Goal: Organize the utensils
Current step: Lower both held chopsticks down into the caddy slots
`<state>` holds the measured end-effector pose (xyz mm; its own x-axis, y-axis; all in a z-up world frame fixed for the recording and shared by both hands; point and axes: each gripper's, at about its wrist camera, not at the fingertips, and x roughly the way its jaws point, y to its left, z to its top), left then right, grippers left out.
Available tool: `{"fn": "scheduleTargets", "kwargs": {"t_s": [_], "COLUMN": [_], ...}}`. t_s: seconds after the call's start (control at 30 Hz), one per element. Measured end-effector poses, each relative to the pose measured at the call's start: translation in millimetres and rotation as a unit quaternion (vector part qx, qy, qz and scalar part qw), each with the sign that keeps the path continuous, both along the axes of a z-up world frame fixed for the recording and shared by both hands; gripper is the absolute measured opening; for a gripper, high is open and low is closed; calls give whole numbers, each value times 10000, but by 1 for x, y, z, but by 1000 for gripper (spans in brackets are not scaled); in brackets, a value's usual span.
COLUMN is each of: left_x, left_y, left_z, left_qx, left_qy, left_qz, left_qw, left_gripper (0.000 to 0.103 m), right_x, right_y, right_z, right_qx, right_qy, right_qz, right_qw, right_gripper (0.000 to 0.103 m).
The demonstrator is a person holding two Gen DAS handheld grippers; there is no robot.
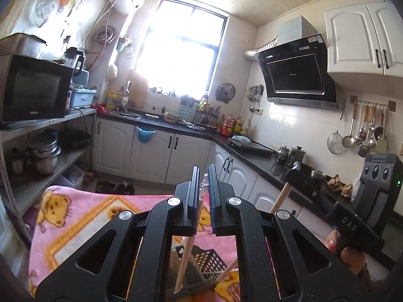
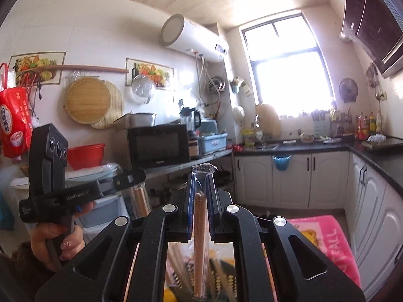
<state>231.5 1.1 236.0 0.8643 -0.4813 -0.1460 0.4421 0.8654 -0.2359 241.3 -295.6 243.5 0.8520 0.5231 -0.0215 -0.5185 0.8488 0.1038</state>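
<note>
Left gripper (image 1: 203, 176) pinches wrapped chopsticks (image 1: 187, 249); right gripper (image 2: 200, 181) clamps another wrapped pair (image 2: 200, 226); "GenRobot.AI" legible.

Matte black tongs (image 1: 203, 188), blue ribbed pads, silver round screws; white "GenRobot.AI" lettering on left tongs (image 2: 131, 176); bare-skinned hand (image 2: 54, 239), flower-painted nail.
</note>
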Motion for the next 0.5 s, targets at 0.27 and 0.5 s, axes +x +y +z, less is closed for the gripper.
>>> {"fn": "scheduleTargets", "kwargs": {"t_s": [0.27,0.5], "left_x": [24,45], "left_y": [-2,-1], "left_z": [-24,-50], "left_qx": [74,39], "left_qy": [184,458], "left_qz": [230,335], "left_qw": [9995,9984], "left_gripper": [4,4], "right_x": [32,52], "right_y": [-4,-3], "right_z": [-19,-38], "right_qx": [-47,-61], "right_qy": [246,438], "right_qz": [-324,-523], "right_qw": [9992,9977], "right_gripper": [9,9]}}
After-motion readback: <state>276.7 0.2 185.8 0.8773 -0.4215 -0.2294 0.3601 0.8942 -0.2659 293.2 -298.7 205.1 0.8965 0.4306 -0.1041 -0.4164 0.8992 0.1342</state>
